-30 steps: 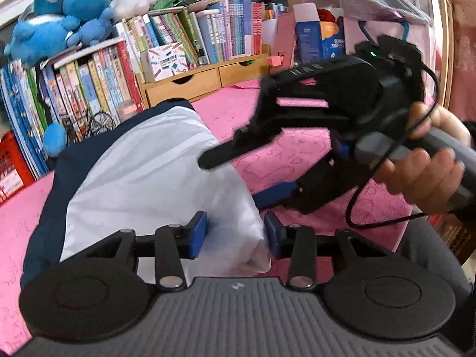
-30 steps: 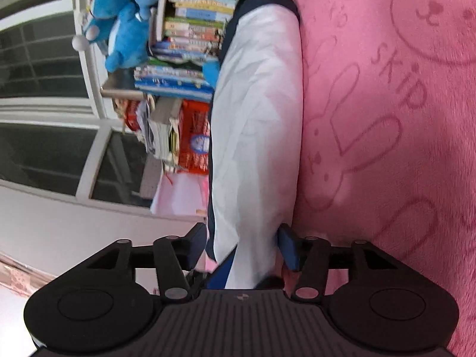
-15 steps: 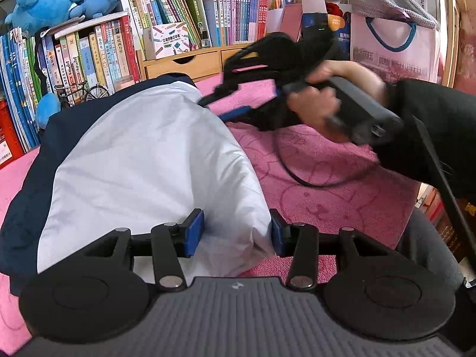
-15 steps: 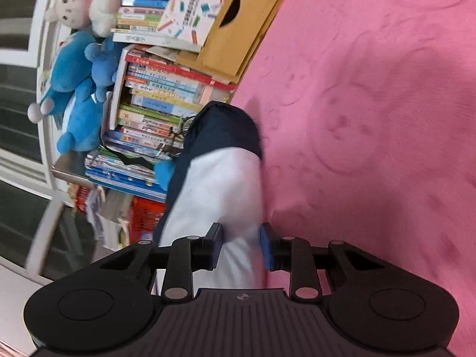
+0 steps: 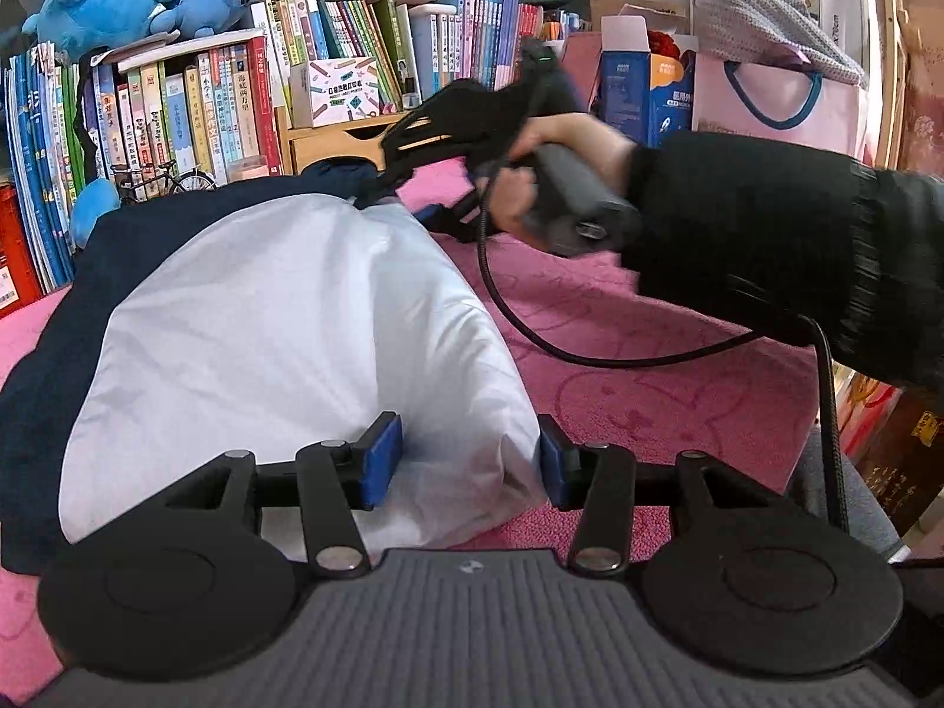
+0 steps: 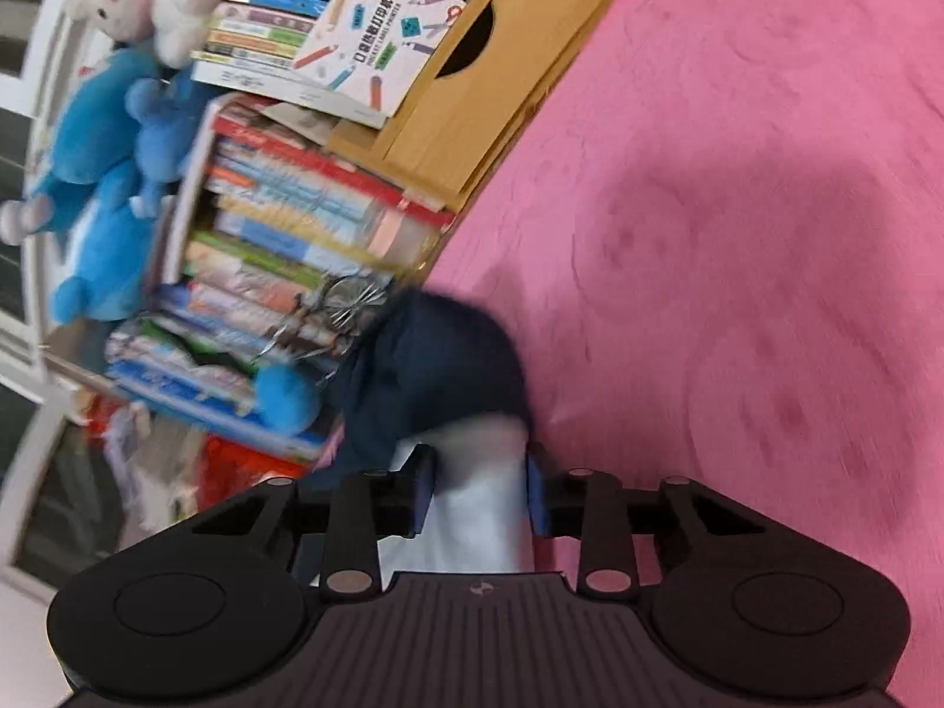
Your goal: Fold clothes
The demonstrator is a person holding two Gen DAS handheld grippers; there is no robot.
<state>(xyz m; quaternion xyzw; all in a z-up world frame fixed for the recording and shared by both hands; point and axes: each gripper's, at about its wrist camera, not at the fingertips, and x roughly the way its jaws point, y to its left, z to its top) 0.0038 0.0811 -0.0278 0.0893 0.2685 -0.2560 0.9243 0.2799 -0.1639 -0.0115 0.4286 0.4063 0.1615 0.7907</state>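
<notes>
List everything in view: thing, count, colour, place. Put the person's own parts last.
garment: one, white and navy, on the pink blanket, both claws on its near edge
blanket: one, pink, under the garment
books: many, mixed colours, shelved behind
plush toys: several, mostly blue, atop the books
wooden drawer unit: one, tan, behind the garment
gift bag: one, pink
left claw: black, blue pads, garment between them
right claw: same, on the garment
hand: one, black sleeve, holding the right claw

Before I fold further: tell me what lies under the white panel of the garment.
Under the white panel the garment's navy layer shows along its left and far edges, resting on the pink blanket. Whatever sits beneath the panel's middle is covered, so it cannot be seen.
</notes>
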